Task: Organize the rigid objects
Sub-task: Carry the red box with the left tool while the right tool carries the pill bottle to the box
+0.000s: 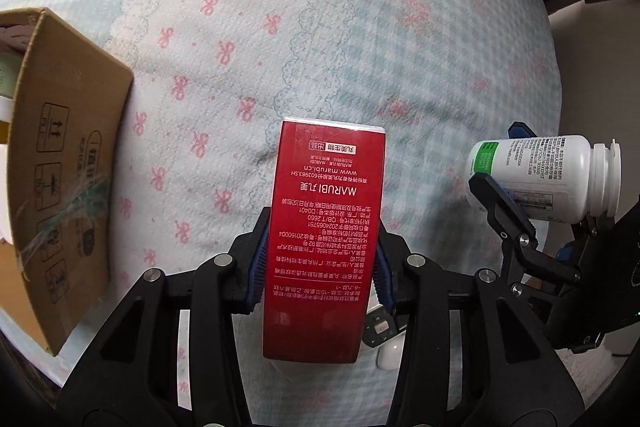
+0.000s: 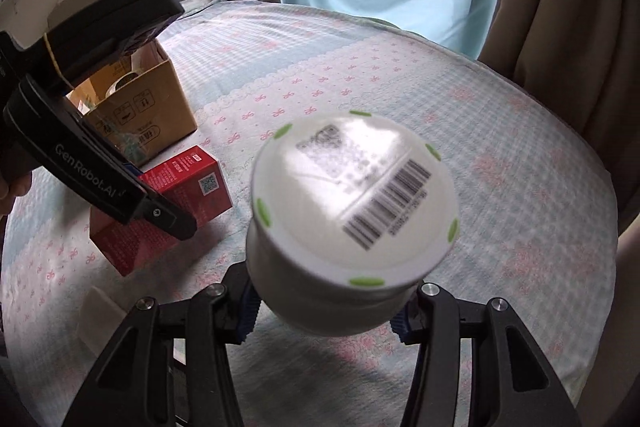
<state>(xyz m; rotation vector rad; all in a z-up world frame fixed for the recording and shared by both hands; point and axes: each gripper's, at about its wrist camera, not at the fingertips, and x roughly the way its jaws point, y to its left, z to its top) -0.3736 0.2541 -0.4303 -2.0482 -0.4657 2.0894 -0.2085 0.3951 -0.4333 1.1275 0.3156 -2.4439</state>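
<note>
Red carton (image 1: 326, 227) between left fingers (image 1: 257, 269)

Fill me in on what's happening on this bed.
A person is tidying items with a handheld tool in each hand. The left tool is shut on a red box, held above the bedspread. The right tool is shut on a white bottle, also lifted. An open cardboard box with items already inside sits to the left.

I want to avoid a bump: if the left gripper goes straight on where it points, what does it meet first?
Probably only the quilted bedspread; the left gripper, shut on the red carton, has nothing else ahead.
</note>
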